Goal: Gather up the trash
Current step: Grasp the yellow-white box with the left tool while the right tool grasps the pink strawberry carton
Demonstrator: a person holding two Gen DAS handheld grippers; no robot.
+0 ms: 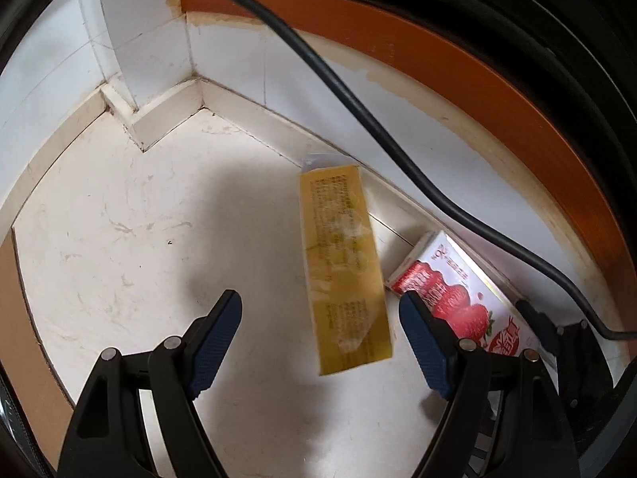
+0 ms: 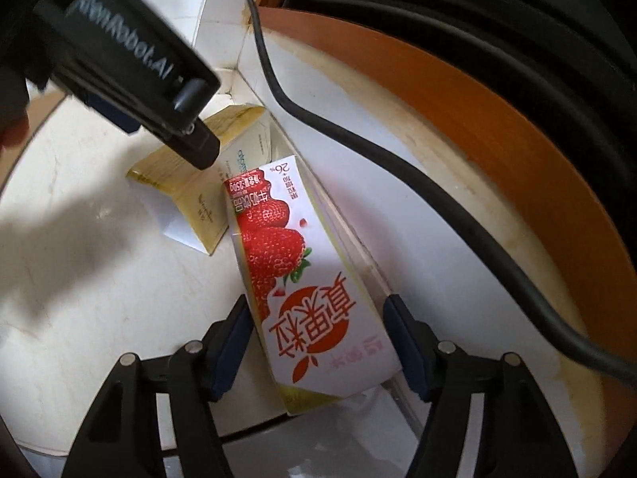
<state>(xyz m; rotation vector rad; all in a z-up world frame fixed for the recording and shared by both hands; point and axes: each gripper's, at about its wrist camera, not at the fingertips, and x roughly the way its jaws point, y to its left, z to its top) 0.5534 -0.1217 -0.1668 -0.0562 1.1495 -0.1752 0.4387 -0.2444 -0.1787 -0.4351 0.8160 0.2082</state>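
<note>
A flat yellow box (image 1: 342, 267) lies on the pale floor, one end near the baseboard. My left gripper (image 1: 320, 318) is open, its fingers on either side of the box's near end, apart from it. A white strawberry milk carton (image 2: 294, 279) lies along the baseboard and also shows in the left wrist view (image 1: 458, 286). My right gripper (image 2: 318, 322) is open, its fingers on either side of the carton's near end. The yellow box (image 2: 199, 175) shows behind the carton, partly hidden by the left gripper's body.
A black cable (image 1: 358, 111) hangs across the white wall above both items. An orange wooden edge (image 1: 497, 91) runs above the wall. A white wall corner (image 1: 159, 91) juts out at the back left. A brown floor strip (image 1: 24, 318) lies at the left.
</note>
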